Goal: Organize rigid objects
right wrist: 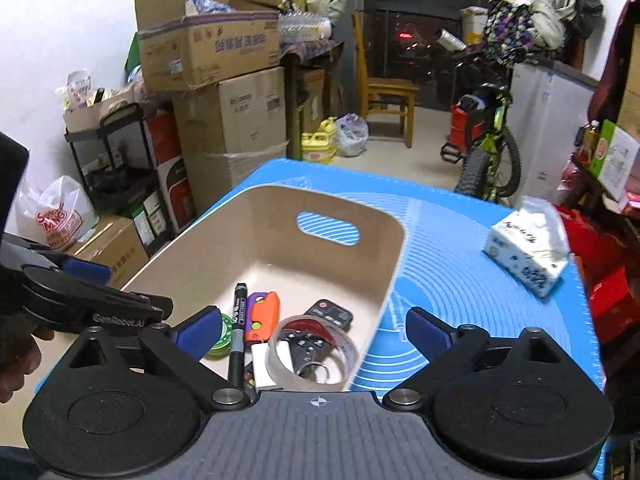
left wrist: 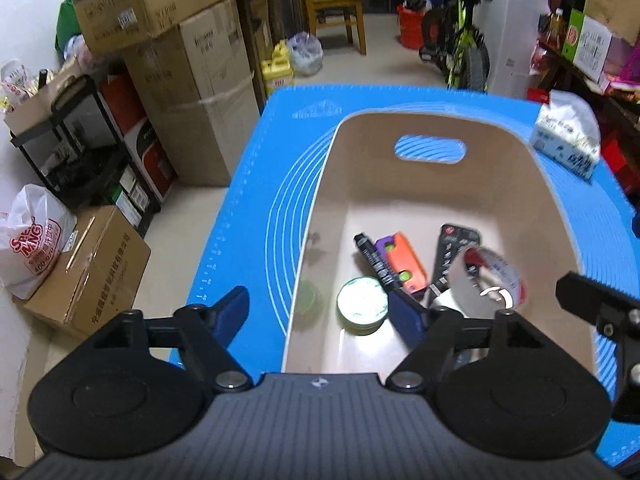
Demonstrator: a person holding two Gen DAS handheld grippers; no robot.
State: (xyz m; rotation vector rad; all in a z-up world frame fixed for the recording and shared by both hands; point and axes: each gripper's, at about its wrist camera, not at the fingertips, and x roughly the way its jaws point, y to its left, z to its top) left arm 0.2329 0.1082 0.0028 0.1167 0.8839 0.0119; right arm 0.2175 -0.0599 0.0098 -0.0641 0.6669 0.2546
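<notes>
Low in both frames, the bin (left wrist: 328,184) on the blue table (left wrist: 256,184) already gathers marker (left wrist: 374,260), tin (left wrist: 362,306), remote (left wrist: 456,252) and tape (left wrist: 492,280). Left gripper (left wrist: 320,316) and right gripper (right wrist: 312,332) hang above with fingers spread and empty, apparently just unloaded. Upper right, a tissue pack (right wrist: 524,252) stays outside, probably too soft to belong.

left claw (left wrist: 320,316) agape, right claw (right wrist: 316,332) apparently empty

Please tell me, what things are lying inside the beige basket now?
Inside the basket lie a black marker, an orange and purple case, a green round tin, a remote control and a tape roll. The tape partly covers the remote; smaller things beneath are unclear.
</notes>
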